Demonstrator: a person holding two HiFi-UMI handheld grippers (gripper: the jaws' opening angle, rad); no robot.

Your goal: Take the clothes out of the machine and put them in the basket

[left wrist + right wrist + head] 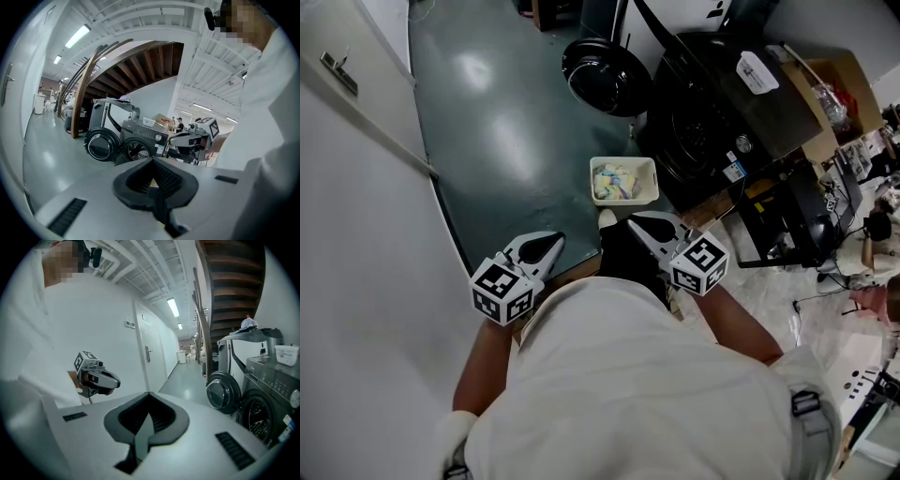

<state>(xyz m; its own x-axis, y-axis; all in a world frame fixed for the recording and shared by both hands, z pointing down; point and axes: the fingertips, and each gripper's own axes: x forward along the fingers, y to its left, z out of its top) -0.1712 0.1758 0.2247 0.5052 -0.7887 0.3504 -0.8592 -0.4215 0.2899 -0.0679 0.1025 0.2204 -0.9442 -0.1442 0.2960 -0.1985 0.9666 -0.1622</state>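
Observation:
A dark front-loading washing machine [703, 122] stands at the upper right of the head view with its round door [605, 75] swung open. In front of it on the grey floor sits a white basket [623, 161] holding pale clothes [617, 183]. I hold both grippers close to my body, short of the basket. My left gripper [539, 248] is shut with nothing in it, and its tips [152, 161] meet. My right gripper [642, 230] is likewise shut and empty [149, 394]. The machine [140, 140] and its door [219, 392] lie well beyond both.
A white wall with a door [356, 187] runs along the left. A cardboard box [834, 84] and cluttered equipment with cables [806, 225] fill the right. A white container [757, 72] rests on the machine's top. Curved wooden stair beams [84, 89] rise behind the machine.

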